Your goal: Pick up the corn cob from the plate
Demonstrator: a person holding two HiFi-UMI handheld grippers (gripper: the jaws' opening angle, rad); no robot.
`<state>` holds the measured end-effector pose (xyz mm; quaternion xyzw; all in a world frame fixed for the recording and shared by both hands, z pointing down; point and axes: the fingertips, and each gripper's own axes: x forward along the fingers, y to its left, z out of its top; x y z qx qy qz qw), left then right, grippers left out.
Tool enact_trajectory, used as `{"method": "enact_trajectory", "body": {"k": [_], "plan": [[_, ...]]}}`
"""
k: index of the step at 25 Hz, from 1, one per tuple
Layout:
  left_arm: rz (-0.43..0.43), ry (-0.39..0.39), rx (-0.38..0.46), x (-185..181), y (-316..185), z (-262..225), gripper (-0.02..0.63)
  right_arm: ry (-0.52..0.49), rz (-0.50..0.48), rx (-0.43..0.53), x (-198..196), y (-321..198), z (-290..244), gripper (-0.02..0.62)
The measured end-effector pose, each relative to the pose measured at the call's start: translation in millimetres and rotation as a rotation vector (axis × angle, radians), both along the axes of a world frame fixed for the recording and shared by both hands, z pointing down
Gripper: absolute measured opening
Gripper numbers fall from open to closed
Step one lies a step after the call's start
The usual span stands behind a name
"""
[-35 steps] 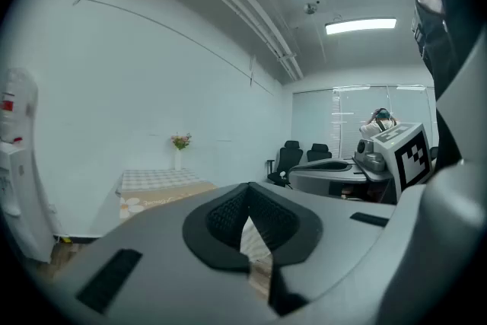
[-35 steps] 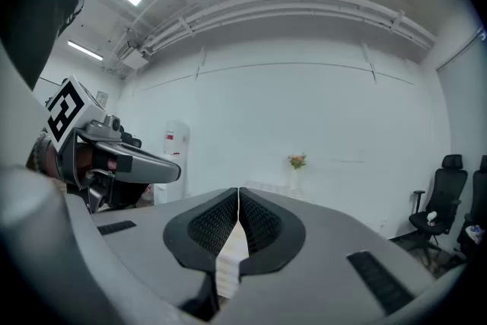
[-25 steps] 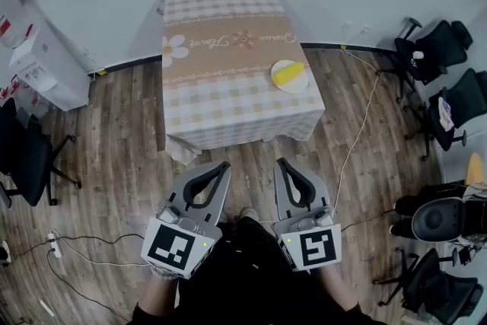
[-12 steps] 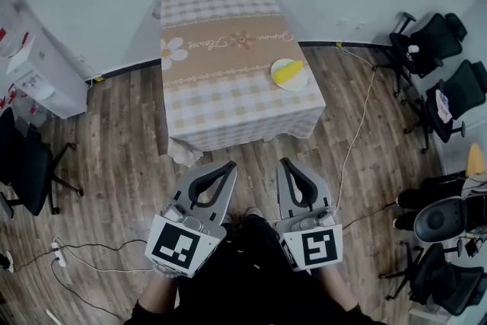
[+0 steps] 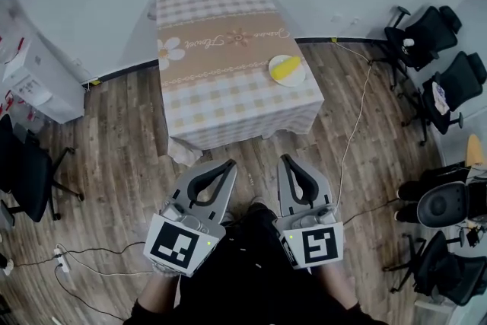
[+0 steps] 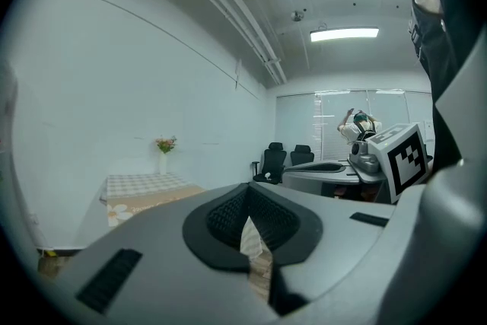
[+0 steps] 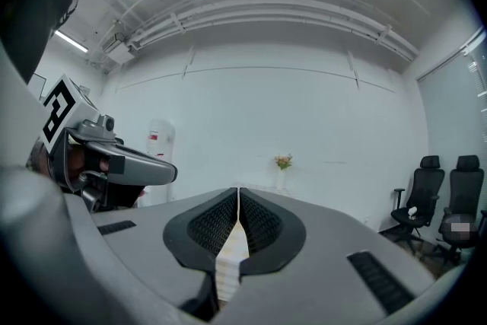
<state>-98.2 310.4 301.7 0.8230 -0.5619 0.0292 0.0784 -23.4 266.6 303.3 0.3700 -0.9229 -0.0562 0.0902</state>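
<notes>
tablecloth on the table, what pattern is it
The tablecloth is pale checked, with a tan band printed with a white daisy; clearest in the head view.

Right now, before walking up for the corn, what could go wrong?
1. The plate sits close to the right edge of the table; a nudge could push it off.
2. The left gripper and right gripper are both shut; unopened, they would likely shove the corn cob.
3. A cable runs across the floor near that side: possible trip.
</notes>
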Motion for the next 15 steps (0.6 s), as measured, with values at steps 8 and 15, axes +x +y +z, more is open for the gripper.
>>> {"method": "enact_trajectory", "body": {"k": [8, 15], "plan": [[0.03, -0.009, 0.001, 11, -10, 0, 0.014, -0.006, 0.042, -0.008, 15, -10, 2, 0.043], [0.03, 0.0, -0.002, 22, -33, 4, 0.014, 0.004, 0.028, 0.003, 20, -32, 6, 0.043]]}}
